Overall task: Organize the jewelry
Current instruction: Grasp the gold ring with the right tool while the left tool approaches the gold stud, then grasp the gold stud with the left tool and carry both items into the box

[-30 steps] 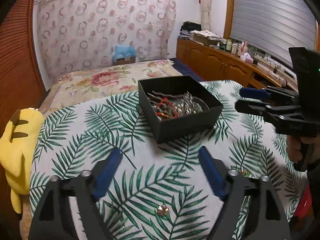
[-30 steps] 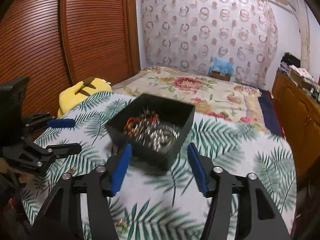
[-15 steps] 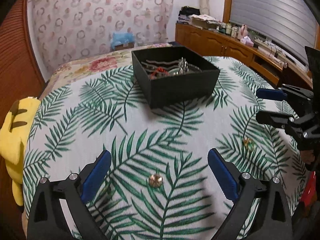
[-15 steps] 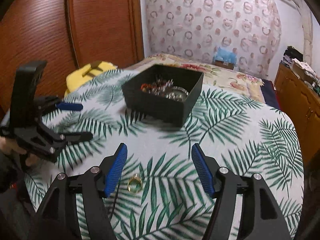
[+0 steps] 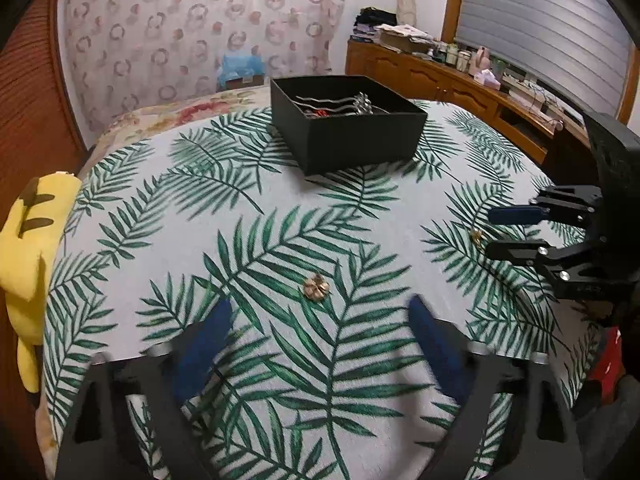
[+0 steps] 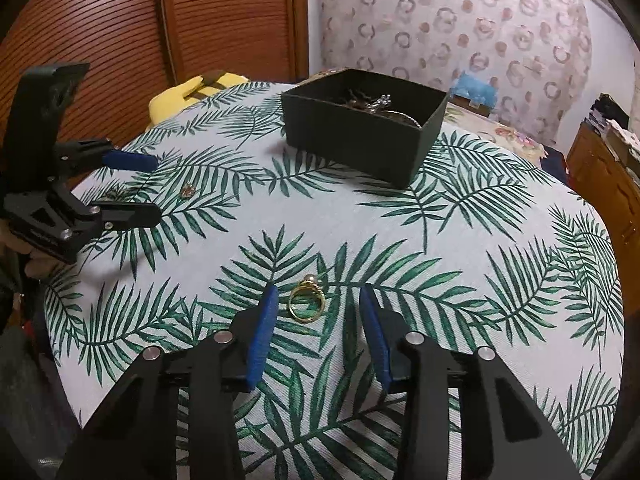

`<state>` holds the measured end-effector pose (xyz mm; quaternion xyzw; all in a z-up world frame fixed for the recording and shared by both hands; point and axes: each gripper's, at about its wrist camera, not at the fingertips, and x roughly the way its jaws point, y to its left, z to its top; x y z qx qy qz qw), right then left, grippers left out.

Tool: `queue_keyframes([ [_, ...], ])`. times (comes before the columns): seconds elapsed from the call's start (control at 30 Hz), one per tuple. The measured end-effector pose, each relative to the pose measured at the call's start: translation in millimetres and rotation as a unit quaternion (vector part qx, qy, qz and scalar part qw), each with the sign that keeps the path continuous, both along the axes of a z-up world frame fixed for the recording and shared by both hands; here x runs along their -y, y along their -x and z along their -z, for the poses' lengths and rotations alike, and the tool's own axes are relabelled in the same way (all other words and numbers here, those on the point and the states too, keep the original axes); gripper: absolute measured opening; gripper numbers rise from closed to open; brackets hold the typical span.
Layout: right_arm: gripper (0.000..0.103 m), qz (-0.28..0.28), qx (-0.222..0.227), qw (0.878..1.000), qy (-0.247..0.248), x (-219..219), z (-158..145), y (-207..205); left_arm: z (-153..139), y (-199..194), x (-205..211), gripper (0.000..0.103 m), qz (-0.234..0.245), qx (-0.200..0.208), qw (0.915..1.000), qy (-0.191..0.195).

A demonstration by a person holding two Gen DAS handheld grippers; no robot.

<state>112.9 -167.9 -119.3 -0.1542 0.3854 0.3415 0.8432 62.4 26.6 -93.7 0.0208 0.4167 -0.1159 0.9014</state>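
1. Far left: yellow plush toy (image 5: pixel 28 248) at the edge of the tabletop (image 5: pixel 160 216), which has a palm-leaf cloth. Not part of the job.
2. Left tongs (image 5: pixel 316 344): spread wide, holding nothing, low over the cloth. A small gold flower-shaped piece (image 5: pixel 316 286) lies just ahead of the tips, roughly centred in the gap, not touched.
3. Centre, far side: black box (image 5: pixel 352 136), open top, already carrying silver and red pieces. It sits well apart from both loose items.
4. Right tongs (image 6: pixel 318 320): partly open, holding nothing. A gold ring (image 6: pixel 306 304) with a pearl-like bead lies flat between the blue pads (image 6: pixel 262 336), nearer the left pad; contact not visible.
5. Step in hand, my read: pick-up of the last loose pieces, both sides lined up, neither closed.
6. Next move probably needs: right side closes on the ring band without skidding it on the fabric; left side moves forward slightly, drops and pinches the flower piece. Then lift both to the box.
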Motion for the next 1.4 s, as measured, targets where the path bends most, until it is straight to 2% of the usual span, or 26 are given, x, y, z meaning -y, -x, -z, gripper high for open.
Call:
queue_keyframes([
  [0.13,0.039,-0.007,0.007,1.000,0.020,-8.8,3.2,-0.1,3.0,-1.6,4.4,0.057,0.008,-0.005,1.0000,0.000],
  [0.2,0.032,-0.011,0.007,1.000,0.019,-9.7,2.8,-0.1,3.9,-3.8,6.3,0.049,0.012,-0.006,0.9999,-0.001],
  [0.23,0.024,-0.012,0.007,1.000,0.020,-9.7,2.5,-0.1,4.7,-4.7,7.6,0.044,0.013,-0.007,0.9999,-0.002],
  [0.27,0.022,-0.014,0.008,1.000,0.021,-9.8,2.1,0.3,5.5,-5.6,8.4,0.043,0.014,-0.008,0.9999,-0.003],
  [0.4,0.022,-0.016,0.009,1.000,0.019,-8.5,1.8,0.6,7.6,-8.7,10.6,0.040,0.011,-0.006,0.9999,-0.010],
  [0.6,0.022,-0.009,0.016,1.000,0.003,-2.9,-4.6,2.5,7.5,-10.7,6.3,0.023,0.004,-0.002,0.9999,-0.016],
  [0.63,0.022,-0.009,0.016,1.000,0.001,-2.3,-5.7,3.1,7.7,-11.1,5.5,0.014,-0.001,0.000,0.9998,-0.019],
  [0.93,0.022,-0.014,0.024,1.000,-0.006,-3.6,-12.6,5.0,1.1,-10.7,2.7,0.011,-0.010,0.015,0.9998,-0.010],
  [1.0,0.022,-0.013,0.025,1.000,-0.006,-4.2,-14.4,3.1,-1.5,-11.6,2.4,0.001,-0.012,0.020,0.9997,-0.008],
  [1.03,0.022,-0.013,0.026,1.000,-0.006,-4.9,-15.6,2.2,-2.9,-12.2,2.0,0.001,-0.012,0.021,0.9997,-0.006],
  [1.33,0.022,-0.012,0.032,0.999,-0.011,-4.6,-22.1,-5.0,-7.9,-11.9,-4.6,0.001,-0.022,0.026,0.9994,0.003],
  [1.4,0.022,-0.012,0.030,0.999,-0.011,-5.1,-20.4,-4.2,-7.4,-9.8,-5.1,0.010,-0.024,0.024,0.9994,0.006],
])
